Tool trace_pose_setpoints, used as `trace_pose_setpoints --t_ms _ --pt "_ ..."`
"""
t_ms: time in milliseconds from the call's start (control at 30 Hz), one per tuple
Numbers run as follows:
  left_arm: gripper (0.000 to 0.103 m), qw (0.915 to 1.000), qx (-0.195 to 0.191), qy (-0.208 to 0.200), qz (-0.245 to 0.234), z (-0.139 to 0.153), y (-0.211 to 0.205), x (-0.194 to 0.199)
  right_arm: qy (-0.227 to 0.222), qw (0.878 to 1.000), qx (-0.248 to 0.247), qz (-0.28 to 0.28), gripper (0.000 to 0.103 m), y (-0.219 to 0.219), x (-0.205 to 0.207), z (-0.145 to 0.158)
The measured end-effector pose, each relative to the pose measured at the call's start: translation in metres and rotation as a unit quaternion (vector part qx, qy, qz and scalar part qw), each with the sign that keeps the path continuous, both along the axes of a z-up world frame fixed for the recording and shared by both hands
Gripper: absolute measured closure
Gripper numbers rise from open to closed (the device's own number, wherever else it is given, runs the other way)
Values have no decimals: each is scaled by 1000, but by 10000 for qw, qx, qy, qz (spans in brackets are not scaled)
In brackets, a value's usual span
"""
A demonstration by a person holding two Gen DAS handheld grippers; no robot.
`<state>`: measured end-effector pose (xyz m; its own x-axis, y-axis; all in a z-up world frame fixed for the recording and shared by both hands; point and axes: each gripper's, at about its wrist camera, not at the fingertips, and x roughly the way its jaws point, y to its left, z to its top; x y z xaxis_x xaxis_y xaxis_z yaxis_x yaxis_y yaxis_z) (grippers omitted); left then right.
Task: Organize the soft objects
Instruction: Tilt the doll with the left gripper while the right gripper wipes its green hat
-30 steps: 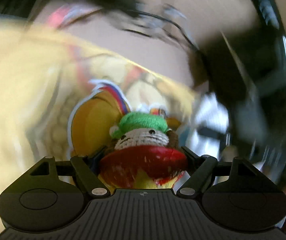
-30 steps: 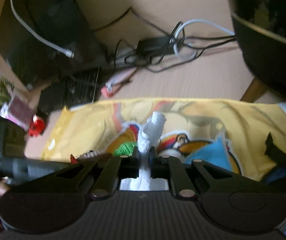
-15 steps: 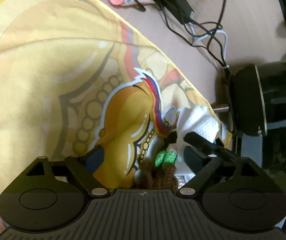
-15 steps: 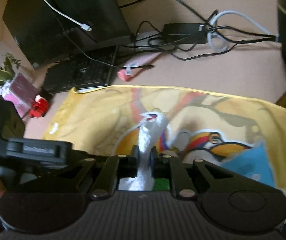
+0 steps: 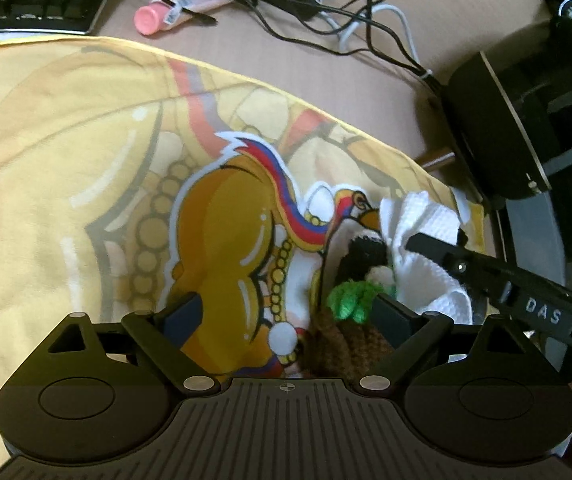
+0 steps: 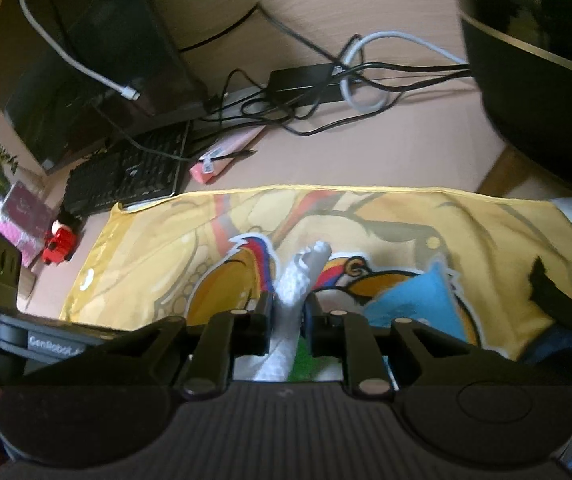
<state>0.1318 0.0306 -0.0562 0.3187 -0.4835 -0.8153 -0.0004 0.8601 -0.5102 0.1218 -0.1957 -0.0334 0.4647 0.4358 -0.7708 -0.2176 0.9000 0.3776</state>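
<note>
Gathering soft things at the yellow cloth's (image 5: 86, 168) four o'clock corner, the left gripper (image 5: 286, 312) is opening off the crocheted doll (image 5: 350, 320), while the right gripper (image 6: 288, 312), starting to open, pinches the white cloth (image 6: 302, 276).

Your crocheted doll (image 5: 350, 320), brown with a green cap, lies on the yellow printed cloth (image 5: 86, 152), touching the crumpled white knit cloth (image 5: 426, 240).
</note>
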Motion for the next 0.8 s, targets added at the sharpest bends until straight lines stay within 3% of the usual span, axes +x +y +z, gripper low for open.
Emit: trace_pose_setpoints --t_ms 167,300,400,433,467,567,633,667,733,800 --pt "4 9968 -326 -86 -720 0 -24 2 76 9993 -11 -361 85 -17 -2 -5" --pt "4 9907 -60 -144 -1351 -3 -51 3 56 9982 140 -577 85 -31 -9 -5" --pt "5 9872 245 -249 -1553 -5 -63 3 2 9971 210 -738 85 -40 -15 -4" --pt "15 9860 425 -359 -1572 -4 -64 2 -11 9967 235 -776 85 -43 -16 -3" --pt "37 9848 566 -454 -1577 -3 -64 1 -42 9965 272 -787 85 -44 -18 -1" --pt "36 9896 463 -477 -1274 -3 -52 8 -164 9970 413 -628 88 -41 -21 6" --pt "39 9978 140 -218 -607 -10 -29 15 -253 9966 553 -562 89 -38 -21 13" --pt "34 9996 -22 -88 -272 -14 -17 18 -297 9960 650 -537 90 -36 -21 17" --pt "33 9997 -190 36 171 -16 0 19 -375 9947 853 -446 90 -34 -21 27" --pt "25 9984 -270 82 484 -16 15 16 -454 9938 972 -307 90 -32 -22 37"
